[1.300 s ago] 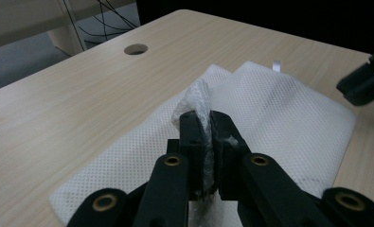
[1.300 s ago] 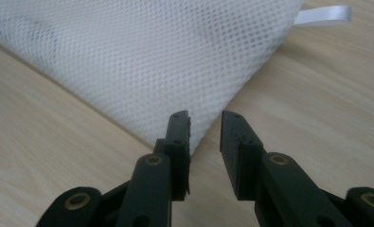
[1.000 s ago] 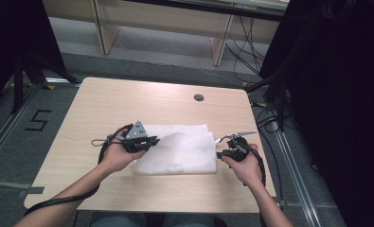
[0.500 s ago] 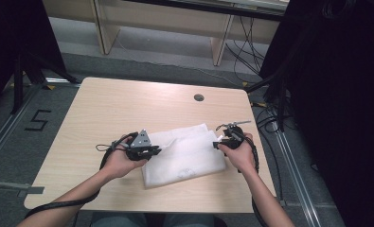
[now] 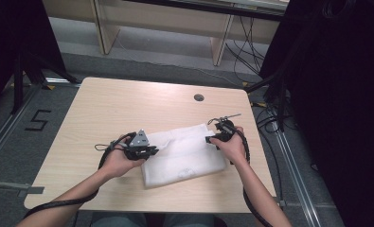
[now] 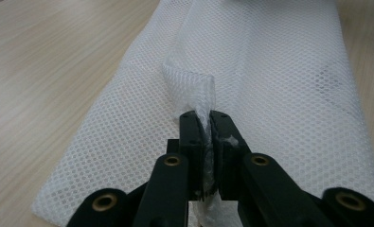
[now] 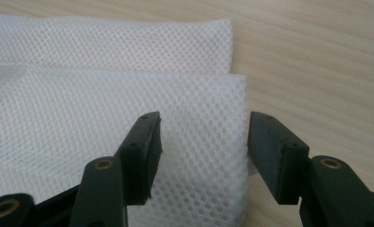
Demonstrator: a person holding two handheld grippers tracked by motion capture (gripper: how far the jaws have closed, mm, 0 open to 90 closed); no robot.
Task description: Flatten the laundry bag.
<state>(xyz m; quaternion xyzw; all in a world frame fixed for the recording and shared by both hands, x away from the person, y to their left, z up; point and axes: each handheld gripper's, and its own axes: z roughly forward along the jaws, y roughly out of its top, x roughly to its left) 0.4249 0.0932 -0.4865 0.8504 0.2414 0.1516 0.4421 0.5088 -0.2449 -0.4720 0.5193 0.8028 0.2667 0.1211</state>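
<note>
A white mesh cloth (image 5: pixel 184 153) lies folded on the wooden table (image 5: pixel 128 104), skewed toward its front right. My left gripper (image 5: pixel 154 151) is at the cloth's left edge. In the left gripper view the left gripper (image 6: pixel 207 120) is shut on a raised pinch of the mesh cloth (image 6: pixel 279 71). My right gripper (image 5: pixel 208 138) is at the cloth's far right corner. In the right gripper view its jaws have just been opening, and the right gripper (image 7: pixel 203 130) stands open. The mesh cloth (image 7: pixel 80 94) lies flat under and between the pads, which do not press on it.
A round cable hole (image 5: pixel 199 97) sits in the table's far right part. Cables (image 5: pixel 265 118) hang off the table's right edge. A floor mark "5" (image 5: pixel 37 120) lies to the left. Bare wood surrounds the cloth.
The right hand has moved away from the person and slightly left along the cloth's right edge. The cloth has skewed and bunched toward the left gripper. The left hand has barely moved.
</note>
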